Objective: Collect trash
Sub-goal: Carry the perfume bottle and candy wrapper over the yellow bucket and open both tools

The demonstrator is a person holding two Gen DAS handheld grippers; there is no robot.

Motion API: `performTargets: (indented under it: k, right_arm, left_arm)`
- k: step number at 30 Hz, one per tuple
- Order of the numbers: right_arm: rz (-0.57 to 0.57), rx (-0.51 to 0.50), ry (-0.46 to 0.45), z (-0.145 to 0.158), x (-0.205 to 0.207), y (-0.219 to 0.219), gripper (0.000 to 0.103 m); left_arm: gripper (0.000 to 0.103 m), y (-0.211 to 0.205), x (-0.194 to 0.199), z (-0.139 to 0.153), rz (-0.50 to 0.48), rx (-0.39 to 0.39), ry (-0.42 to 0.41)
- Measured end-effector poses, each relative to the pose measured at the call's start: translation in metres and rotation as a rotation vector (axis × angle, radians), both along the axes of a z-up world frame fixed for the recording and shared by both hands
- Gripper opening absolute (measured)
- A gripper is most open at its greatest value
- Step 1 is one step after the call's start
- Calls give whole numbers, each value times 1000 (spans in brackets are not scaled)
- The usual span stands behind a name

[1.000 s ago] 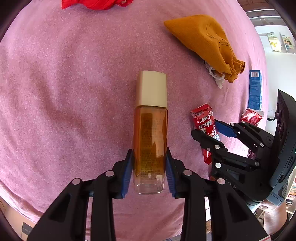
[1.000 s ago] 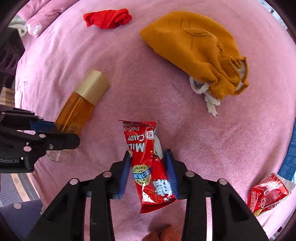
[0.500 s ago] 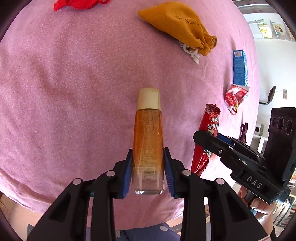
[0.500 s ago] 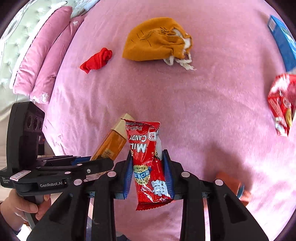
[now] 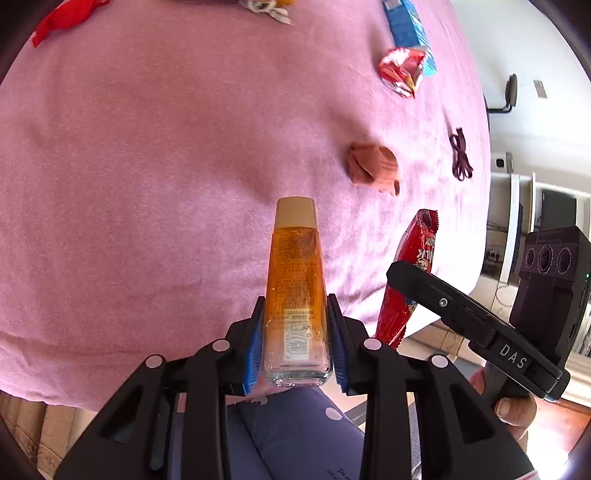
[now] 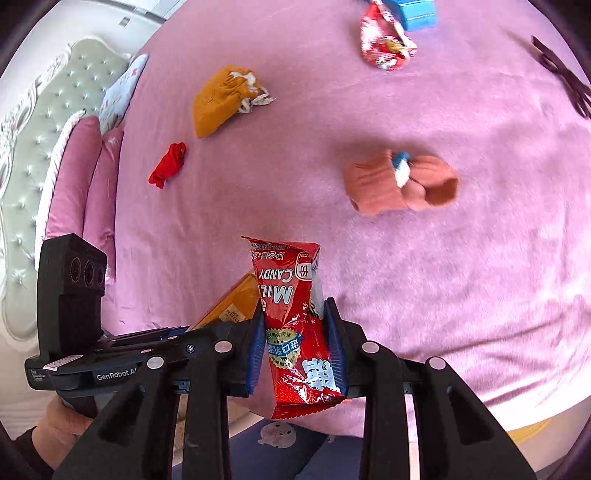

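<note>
My left gripper (image 5: 295, 332) is shut on an amber bottle (image 5: 295, 280) with a cream cap, held above the near edge of the pink bed (image 5: 147, 166). My right gripper (image 6: 297, 343) is shut on a red milk candy wrapper (image 6: 291, 317), also lifted off the bed. In the left wrist view the wrapper (image 5: 410, 269) and the right gripper's body show at the right. In the right wrist view the bottle (image 6: 236, 302) peeks out left of the wrapper. A crumpled red snack packet (image 5: 400, 70) lies far off by a blue box (image 5: 406, 26).
On the bed lie rolled salmon socks (image 6: 399, 184), an orange drawstring pouch (image 6: 218, 99), a red cloth (image 6: 168, 166) and a dark purple hair tie (image 5: 460, 155). Pink pillows (image 6: 77, 184) and a tufted headboard sit at the left. A purple spotted cloth (image 5: 306, 424) lies below the grippers.
Both grippers have lifted and pulled back toward the bed's near edge with the bottle and the wrapper still held. The views have rolled, and the socks and hair tie have come into sight.
</note>
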State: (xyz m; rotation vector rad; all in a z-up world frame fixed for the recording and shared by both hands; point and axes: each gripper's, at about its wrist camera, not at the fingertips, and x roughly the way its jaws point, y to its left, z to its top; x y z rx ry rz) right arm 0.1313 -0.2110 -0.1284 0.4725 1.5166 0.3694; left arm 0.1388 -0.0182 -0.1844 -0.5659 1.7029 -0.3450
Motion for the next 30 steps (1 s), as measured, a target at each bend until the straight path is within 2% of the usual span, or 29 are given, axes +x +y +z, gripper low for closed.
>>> performTargets:
  k: [9, 16, 22, 30]
  right_arm:
    - [-242, -2, -2, 9, -70, -92, 30]
    - [-408, -9, -11, 21, -135, -184, 30]
    - [-535, -24, -1, 22, -198, -264, 30]
    - [-725, -38, 32, 13, -287, -357, 30]
  left_arm:
    - [32, -88, -17, 14, -229, -17, -22]
    - [32, -178, -37, 21, -345, -48, -23]
    - [32, -269, -71, 23, -462, -69, -15]
    - [32, -380, -136, 14, -661, -77, 17]
